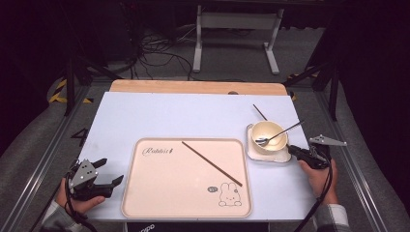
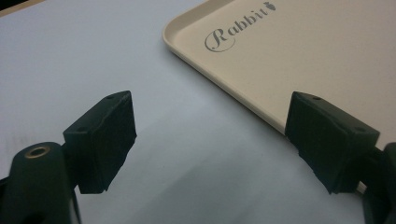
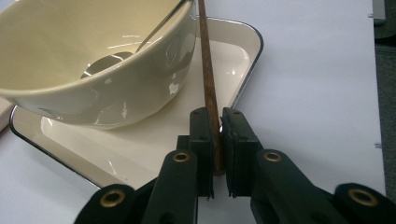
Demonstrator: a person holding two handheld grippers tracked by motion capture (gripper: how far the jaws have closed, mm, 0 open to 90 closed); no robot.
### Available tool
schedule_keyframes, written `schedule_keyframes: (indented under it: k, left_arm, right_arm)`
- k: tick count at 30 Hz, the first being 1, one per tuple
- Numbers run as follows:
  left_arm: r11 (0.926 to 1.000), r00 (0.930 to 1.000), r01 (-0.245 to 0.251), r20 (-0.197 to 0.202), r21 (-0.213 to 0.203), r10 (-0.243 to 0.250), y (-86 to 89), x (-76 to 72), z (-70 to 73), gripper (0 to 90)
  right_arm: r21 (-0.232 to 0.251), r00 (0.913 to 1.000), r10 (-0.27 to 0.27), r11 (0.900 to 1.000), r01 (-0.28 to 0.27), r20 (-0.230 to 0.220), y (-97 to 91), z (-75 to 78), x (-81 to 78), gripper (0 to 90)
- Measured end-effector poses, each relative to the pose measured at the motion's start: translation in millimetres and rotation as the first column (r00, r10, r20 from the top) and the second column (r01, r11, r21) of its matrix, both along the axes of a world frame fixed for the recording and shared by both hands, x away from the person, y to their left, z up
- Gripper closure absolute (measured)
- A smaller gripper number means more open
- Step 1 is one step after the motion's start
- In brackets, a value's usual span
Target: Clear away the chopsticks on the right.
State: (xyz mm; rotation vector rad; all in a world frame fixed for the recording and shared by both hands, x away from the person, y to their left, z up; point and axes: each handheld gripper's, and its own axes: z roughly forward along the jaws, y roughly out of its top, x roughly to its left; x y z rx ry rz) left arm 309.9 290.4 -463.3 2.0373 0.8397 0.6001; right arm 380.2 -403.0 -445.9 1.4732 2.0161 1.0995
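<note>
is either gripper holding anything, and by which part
The right gripper is shut on a chopstick at its near end, beside the bowl. The left gripper is open, holding nothing.

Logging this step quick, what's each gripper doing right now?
Left gripper: open, holding nothing.
Right gripper: shut on the thin brown wooden chopstick.

Tabletop (image 1: 159, 113): pale blue-white sheet over a wooden board (image 1: 193, 87) showing along the far edge. Grey carpet floor (image 1: 232, 53), tangle of black cables (image 1: 154, 48) behind. White desk frame (image 1: 237, 29) further back. Yellow-black hazard tape (image 1: 60, 92) at left. Room edges dark.
</note>
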Motion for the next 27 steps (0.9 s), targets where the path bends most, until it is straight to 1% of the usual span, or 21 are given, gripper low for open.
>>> schedule_keyframes:
  k: [3,8,12,15,16,17,20,22,25,27]
  left_arm:
    - [1.0000,1.0000,0.000,-0.001,0.002,0.000,-0.1,0.2,-0.2,17.3]
    - [1.0000,1.0000,0.000,0.002,0.000,0.000,-0.3,0.0,-0.1,17.4]
    - [1.0000,1.0000,0.000,0.003,0.001,0.000,-0.2,0.0,0.2,17.4]
    - [1.0000,1.0000,-0.001,0.004,-0.001,0.001,0.1,-0.1,0.0,17.4]
    - [1.0000,1.0000,-0.003,0.005,-0.001,0.003,0.3,-0.4,0.3,17.4]
    - [1.0000,1.0000,-0.002,0.006,-0.003,0.002,0.3,-0.4,0.4,17.4]
    - [1.0000,1.0000,-0.002,0.005,0.001,0.002,0.4,-0.1,0.3,17.4]
    - [1.0000,1.0000,-0.002,0.005,-0.001,0.002,0.4,0.1,0.3,17.4]
    - [1.0000,1.0000,-0.003,0.004,-0.002,0.003,0.2,-0.2,0.3,17.4]
    - [1.0000,1.0000,-0.003,0.005,-0.003,0.003,0.2,-0.2,0.3,17.4]
  right_arm:
    - [0.011,1.0000,0.002,0.9999,-0.002,0.001,-1.1,0.4,-0.7,84.8]
    - [0.002,1.0000,0.003,1.0000,-0.004,0.007,-1.2,1.7,-1.7,85.0]
    - [-0.003,0.9995,-0.014,0.9999,0.014,0.027,-4.5,4.7,-4.0,85.1]
    - [0.002,0.9988,-0.029,0.9996,0.029,0.039,-7.4,5.8,-5.8,85.1]
    - [0.005,0.9984,-0.033,0.9994,0.033,0.045,-8.8,6.4,-6.6,85.1]
    - [0.010,0.9968,-0.049,0.9988,0.049,0.063,-11.8,9.0,-8.8,85.1]
    - [0.016,0.9956,-0.058,0.9982,0.057,0.074,-14.1,11.5,-10.4,85.1]
    - [0.028,0.9922,-0.078,0.9967,0.076,0.097,-18.4,15.5,-13.2,85.2]
    - [0.048,0.9883,-0.094,0.9949,0.089,0.120,-23.1,20.5,-16.2,85.2]
    - [0.049,0.9848,-0.101,0.9943,0.095,0.141,-24.8,25.4,-18.4,85.2]
